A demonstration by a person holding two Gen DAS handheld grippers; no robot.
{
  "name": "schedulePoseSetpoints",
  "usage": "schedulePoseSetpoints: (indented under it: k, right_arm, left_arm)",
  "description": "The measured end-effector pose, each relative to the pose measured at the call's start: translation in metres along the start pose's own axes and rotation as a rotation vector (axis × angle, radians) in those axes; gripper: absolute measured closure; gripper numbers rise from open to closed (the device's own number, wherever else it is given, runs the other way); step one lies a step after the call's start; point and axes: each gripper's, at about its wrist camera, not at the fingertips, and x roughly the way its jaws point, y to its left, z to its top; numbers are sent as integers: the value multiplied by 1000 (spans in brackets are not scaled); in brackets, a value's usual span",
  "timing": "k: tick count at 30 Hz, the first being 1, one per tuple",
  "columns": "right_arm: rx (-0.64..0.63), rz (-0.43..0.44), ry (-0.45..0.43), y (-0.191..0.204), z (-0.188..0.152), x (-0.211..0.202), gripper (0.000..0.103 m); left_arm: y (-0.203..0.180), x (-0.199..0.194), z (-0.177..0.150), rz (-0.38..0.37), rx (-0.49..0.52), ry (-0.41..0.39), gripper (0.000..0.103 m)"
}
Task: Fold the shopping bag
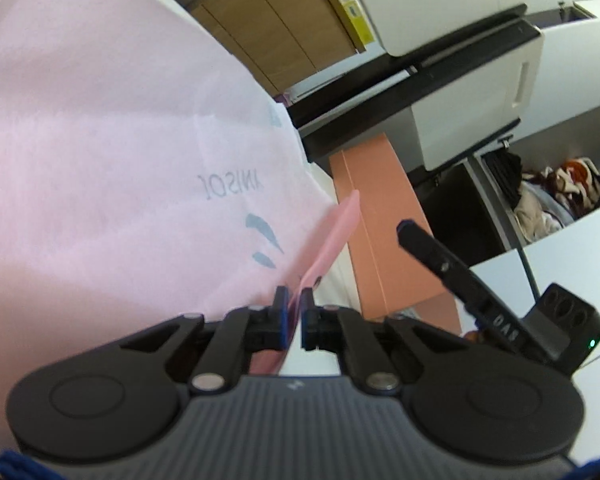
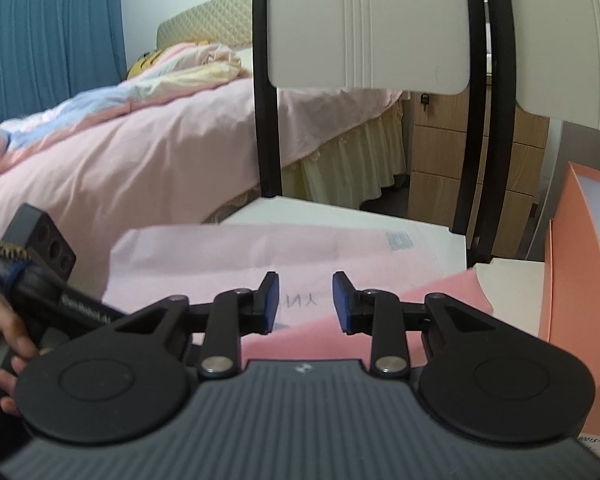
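White tabletop (image 2: 260,210) carries the pink shopping bag (image 2: 240,252) — left hand-held gripper (image 1: 295,300) pinches its handle (image 1: 332,240); right hand-held gripper (image 2: 305,294) hovers above, spread.

pale pink shopping bag (image 2: 236,256) with grey print, partly lifted, handle strip raised.

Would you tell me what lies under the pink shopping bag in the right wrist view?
The shopping bag lies on a white table, bare beyond its far edge. Whatever is directly beneath the bag is covered.
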Motion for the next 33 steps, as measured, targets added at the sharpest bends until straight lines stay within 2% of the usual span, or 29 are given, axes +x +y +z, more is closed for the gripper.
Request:
schedulePoseSetpoints:
  k: [9, 13, 19, 33]
  right_arm:
    - [-57, -15, 65, 8, -6, 20, 70]
    - [-73, -12, 102, 11, -11, 30, 70]
    - [-95, -12, 163, 16, -19, 46, 70]
    - [-100, -16, 154, 16, -22, 51, 70]
  left_arm:
    - [7, 4, 7, 3, -46, -13, 97]
    - [-2, 3, 7, 64, 19, -28, 96]
    - [3, 1, 7, 57, -6, -40, 96]
    - [6, 1, 5, 64, 6, -57, 96]
